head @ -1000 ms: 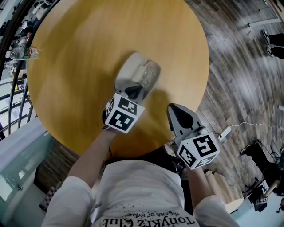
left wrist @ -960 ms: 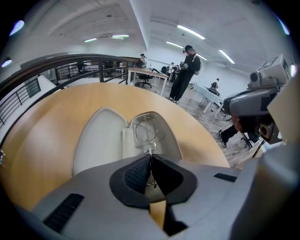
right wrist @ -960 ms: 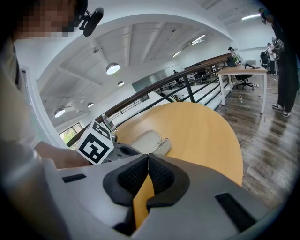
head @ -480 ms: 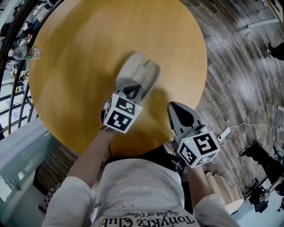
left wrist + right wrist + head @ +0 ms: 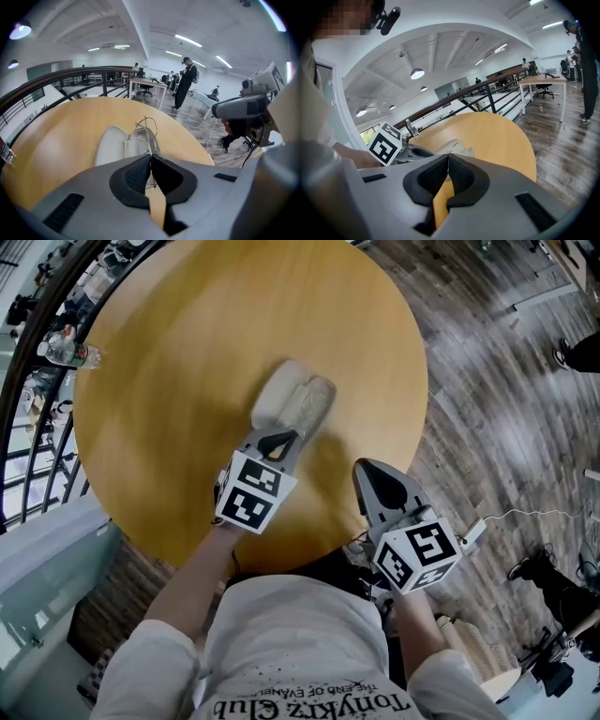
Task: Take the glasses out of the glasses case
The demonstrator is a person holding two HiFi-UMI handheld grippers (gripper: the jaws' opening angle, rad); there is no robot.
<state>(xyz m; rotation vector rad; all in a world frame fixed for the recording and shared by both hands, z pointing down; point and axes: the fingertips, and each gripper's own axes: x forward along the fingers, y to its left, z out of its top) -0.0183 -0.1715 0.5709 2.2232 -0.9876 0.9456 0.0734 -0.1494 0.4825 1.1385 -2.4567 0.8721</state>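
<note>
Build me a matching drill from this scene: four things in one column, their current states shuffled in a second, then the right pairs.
Things:
1. thin metal wire-frame glasses
2. pale grey clamshell glasses case
3. right gripper
4. clear plastic water bottle

States:
A. at the round wooden table's edge
B. lying open on the table
C. pinched by the left gripper
D. shut on nothing

Pairs: 1-C, 2-B, 3-D, 4-A

Round wooden table (image 5: pixel 169 381), water bottle (image 5: pixel 66 351) near its rim, dark plank floor (image 5: pixel 506 381)
</note>
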